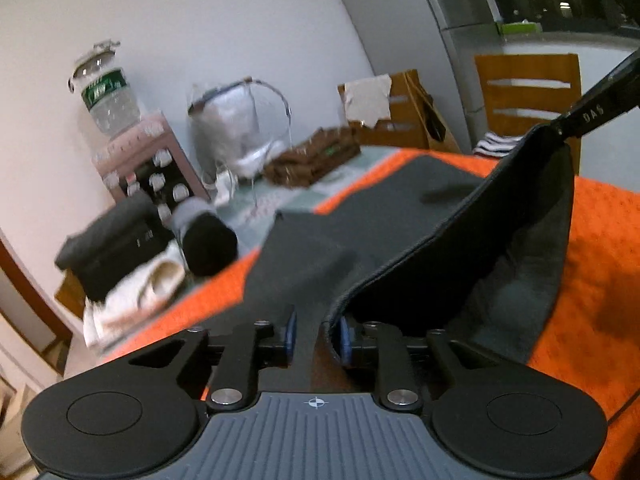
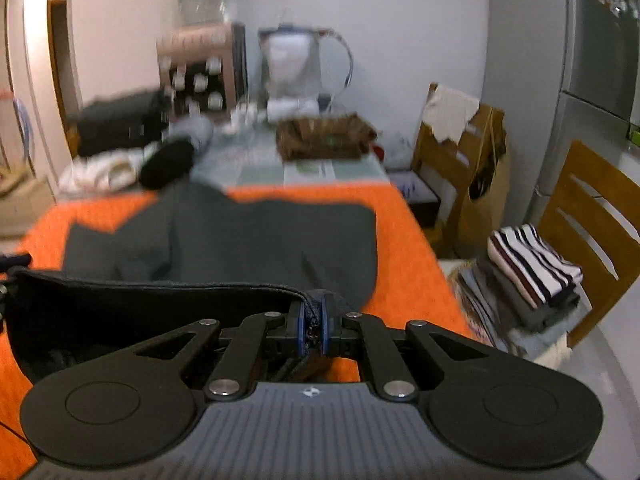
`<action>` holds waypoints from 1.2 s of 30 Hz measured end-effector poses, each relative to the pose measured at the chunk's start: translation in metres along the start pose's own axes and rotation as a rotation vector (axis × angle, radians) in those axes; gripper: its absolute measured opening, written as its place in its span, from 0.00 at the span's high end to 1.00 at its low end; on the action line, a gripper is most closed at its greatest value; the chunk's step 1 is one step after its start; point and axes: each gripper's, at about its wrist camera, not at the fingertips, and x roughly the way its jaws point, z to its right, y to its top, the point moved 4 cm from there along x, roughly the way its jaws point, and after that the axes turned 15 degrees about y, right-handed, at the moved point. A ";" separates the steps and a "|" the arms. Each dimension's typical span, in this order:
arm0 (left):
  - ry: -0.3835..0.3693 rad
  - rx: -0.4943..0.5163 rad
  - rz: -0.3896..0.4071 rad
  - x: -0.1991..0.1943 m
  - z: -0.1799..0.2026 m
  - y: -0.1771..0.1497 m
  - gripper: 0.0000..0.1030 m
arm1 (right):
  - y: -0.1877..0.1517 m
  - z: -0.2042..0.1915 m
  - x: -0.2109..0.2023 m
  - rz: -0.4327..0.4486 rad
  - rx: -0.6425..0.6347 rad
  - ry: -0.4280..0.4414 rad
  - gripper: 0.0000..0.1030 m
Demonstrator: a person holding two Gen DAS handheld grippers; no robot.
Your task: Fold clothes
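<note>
A dark grey garment [image 1: 360, 220] [image 2: 240, 240] lies spread on an orange cloth [image 1: 600, 260] [image 2: 400, 220] over the table. Its near edge is lifted and folded over toward the far side. My right gripper [image 2: 314, 330] is shut on the hem at one end of that lifted edge. In the left wrist view one of its fingers [image 1: 592, 112] shows at the top right, pinching the raised corner. My left gripper [image 1: 317, 334] is low over the cloth with its blue pads apart. The other end of the hem rests against its right pad [image 1: 344, 338], not pinched.
Folded clothes [image 1: 116, 248] [image 2: 116, 124] and a dark roll [image 1: 208, 244] sit at the far left of the table. Behind are a water pitcher [image 2: 300, 64] and a brown basket [image 2: 324, 136]. To the right stand a wooden chair [image 2: 592, 216] and a stack with striped clothes [image 2: 532, 264].
</note>
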 end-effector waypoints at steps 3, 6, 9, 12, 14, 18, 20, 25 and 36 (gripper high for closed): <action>0.008 0.017 -0.031 -0.004 0.011 -0.021 0.64 | -0.023 0.002 0.003 -0.039 0.001 -0.018 0.89; 0.027 0.025 -0.066 -0.008 0.018 -0.035 0.54 | -0.039 0.000 0.002 -0.097 -0.051 -0.032 0.81; 0.015 0.016 -0.109 -0.010 0.025 -0.047 0.51 | -0.048 -0.007 0.004 -0.161 -0.153 -0.058 0.60; 0.021 0.009 -0.154 -0.011 0.034 -0.056 0.50 | -0.052 -0.019 0.007 -0.201 -0.278 -0.077 0.50; 0.031 0.001 -0.181 -0.011 0.038 -0.062 0.50 | -0.055 -0.029 0.010 -0.219 -0.366 -0.075 0.49; 0.079 0.006 -0.195 -0.010 0.041 -0.068 0.46 | -0.061 -0.050 0.018 -0.267 -0.560 -0.061 0.47; 0.099 0.023 -0.194 -0.012 0.042 -0.070 0.45 | -0.061 -0.057 0.023 -0.275 -0.646 -0.070 0.47; 0.135 0.032 -0.213 -0.014 0.042 -0.071 0.45 | -0.054 -0.062 0.032 -0.261 -0.768 -0.071 0.47; 0.175 0.032 -0.242 -0.012 0.045 -0.064 0.42 | -0.014 -0.032 -0.012 -0.080 -0.539 -0.085 0.93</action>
